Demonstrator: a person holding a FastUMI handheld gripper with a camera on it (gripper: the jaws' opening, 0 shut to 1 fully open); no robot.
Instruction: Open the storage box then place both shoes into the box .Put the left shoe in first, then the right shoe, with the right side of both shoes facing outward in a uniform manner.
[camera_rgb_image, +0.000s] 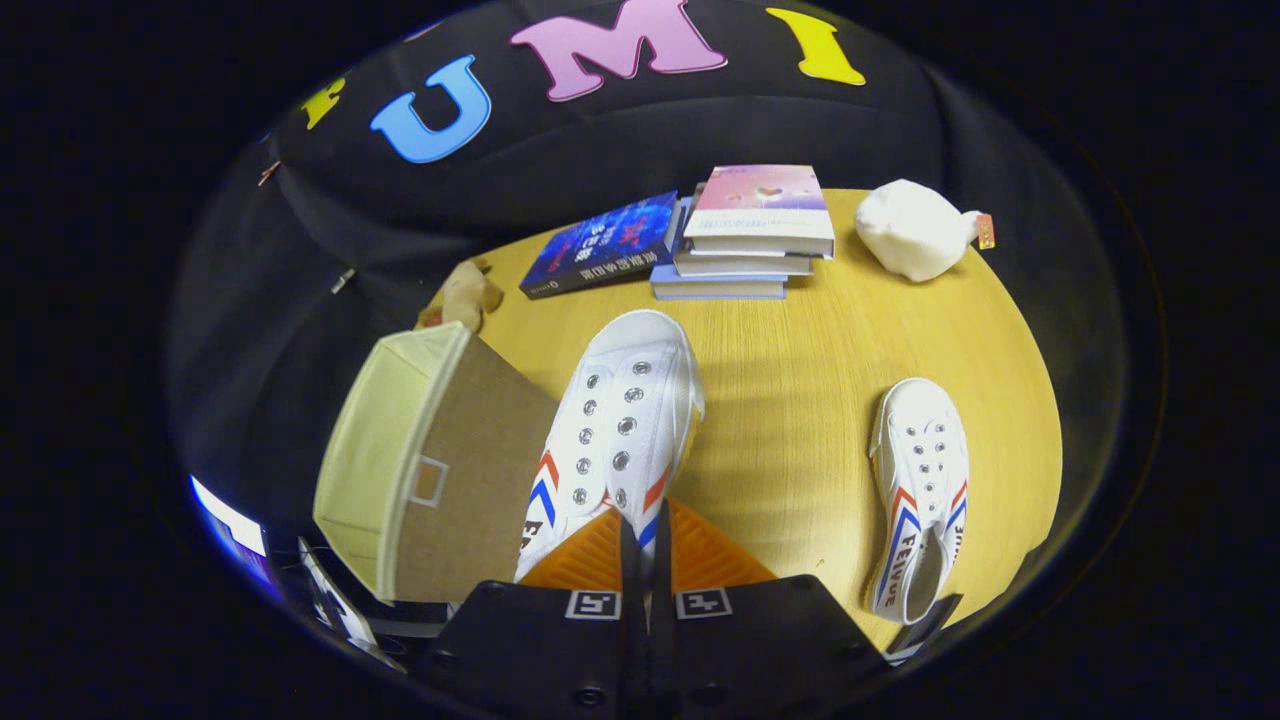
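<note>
Shoes first: one white shoe (615, 420) hangs off the counter (800, 400), its heel collar pinched between the closed fingers of the hand-held gripper (645, 530), toe pointing to twelve o'clock. Its mate (922, 490) lies flat on the counter at about three o'clock, well apart. The storage box (430, 460) sits at nine o'clock, just beside the held shoe, its opening facing away to the left. I judge this the first placing, so the next move calls for swinging left around the box's near edge. Books (740, 235) and a white bag (912, 230) stay far back, leaving room.
</note>
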